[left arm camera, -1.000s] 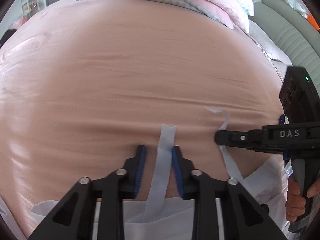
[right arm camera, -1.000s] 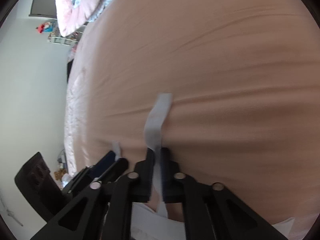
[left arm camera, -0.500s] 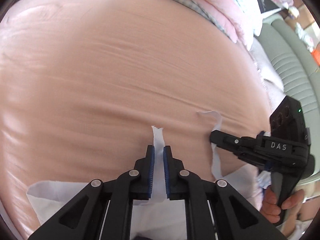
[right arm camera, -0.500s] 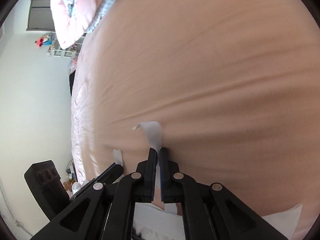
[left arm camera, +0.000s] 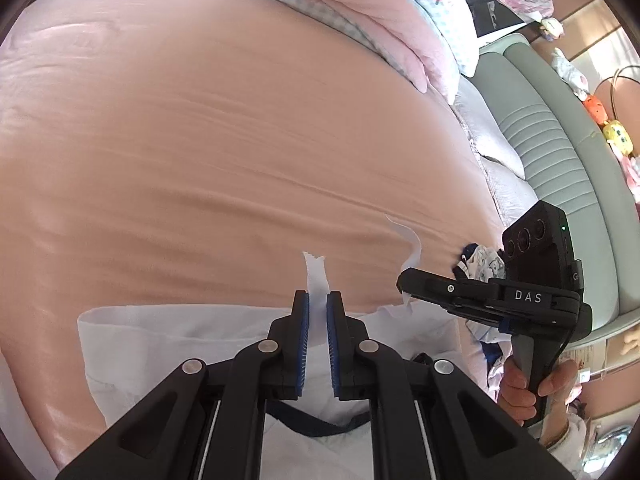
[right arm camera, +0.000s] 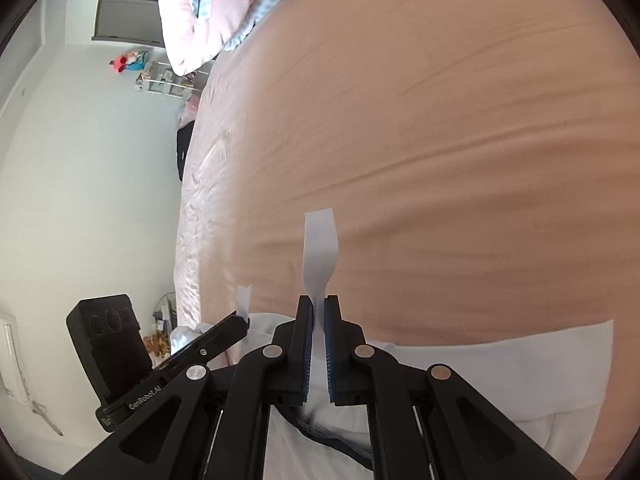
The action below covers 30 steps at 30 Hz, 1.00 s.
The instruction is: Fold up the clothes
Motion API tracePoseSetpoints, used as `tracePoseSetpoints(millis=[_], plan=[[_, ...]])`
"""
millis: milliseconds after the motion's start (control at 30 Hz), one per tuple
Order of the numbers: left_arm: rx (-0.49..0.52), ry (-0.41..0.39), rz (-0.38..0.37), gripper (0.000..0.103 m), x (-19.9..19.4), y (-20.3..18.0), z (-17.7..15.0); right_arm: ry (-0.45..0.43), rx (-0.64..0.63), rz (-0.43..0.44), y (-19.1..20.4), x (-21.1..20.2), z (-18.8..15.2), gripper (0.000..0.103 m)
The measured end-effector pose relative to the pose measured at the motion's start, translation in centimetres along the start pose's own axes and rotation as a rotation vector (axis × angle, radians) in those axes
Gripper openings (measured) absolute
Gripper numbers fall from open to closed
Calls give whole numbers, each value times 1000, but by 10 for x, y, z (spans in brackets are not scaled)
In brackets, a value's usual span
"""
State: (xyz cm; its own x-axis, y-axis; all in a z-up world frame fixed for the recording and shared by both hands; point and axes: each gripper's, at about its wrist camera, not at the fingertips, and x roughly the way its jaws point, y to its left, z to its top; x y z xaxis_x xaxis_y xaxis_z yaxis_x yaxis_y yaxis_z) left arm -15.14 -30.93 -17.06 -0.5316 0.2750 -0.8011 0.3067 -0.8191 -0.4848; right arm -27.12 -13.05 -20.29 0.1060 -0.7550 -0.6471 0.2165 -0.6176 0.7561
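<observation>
Both claws clench thin white fabric straps: the left claw (left arm camera: 318, 296) grips the left strap (left arm camera: 315, 270), the right claw (right arm camera: 319, 302) pinches the right strap (right arm camera: 320, 256), each flat ribbon end sticking up past the blue ribbed pads. Those straps belong to a white garment (left arm camera: 180, 344), soft and lightly creased, with a dark blue neckline trim, lying on the bed's smooth peach sheet (left arm camera: 220, 140) near its close edge. A second ago the left claw stood apart around its strap; since then it has shut, and both claws have risen, baring more of the garment below them.
</observation>
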Motion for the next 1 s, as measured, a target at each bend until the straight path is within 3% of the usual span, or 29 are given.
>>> tracePoseSetpoints(millis=[267,533,633,767,800,900,1000], plan=[[87,55,39,7,-8,-14,-37,53,-84,-34,9,-7,-31,5],[135,110,84,7,-6,-14,-57,149,-225,-166,5,-7,-60,5],[140,94,91,7,-12,-12,-57,160,-262,-213,5,-4,-65,5],[171,80,93,7,-17,-16,-58,152,-320,-202,11,-10,-72,5],[183,83,96,7,-16,-18,-59,153,-335,-202,13,-11,-73,7],[204,96,105,7,-13,-20,-62,165,-372,-228,15,-15,-76,31],[208,115,89,7,-12,-20,-69,185,-378,-218,17,-15,-80,34]])
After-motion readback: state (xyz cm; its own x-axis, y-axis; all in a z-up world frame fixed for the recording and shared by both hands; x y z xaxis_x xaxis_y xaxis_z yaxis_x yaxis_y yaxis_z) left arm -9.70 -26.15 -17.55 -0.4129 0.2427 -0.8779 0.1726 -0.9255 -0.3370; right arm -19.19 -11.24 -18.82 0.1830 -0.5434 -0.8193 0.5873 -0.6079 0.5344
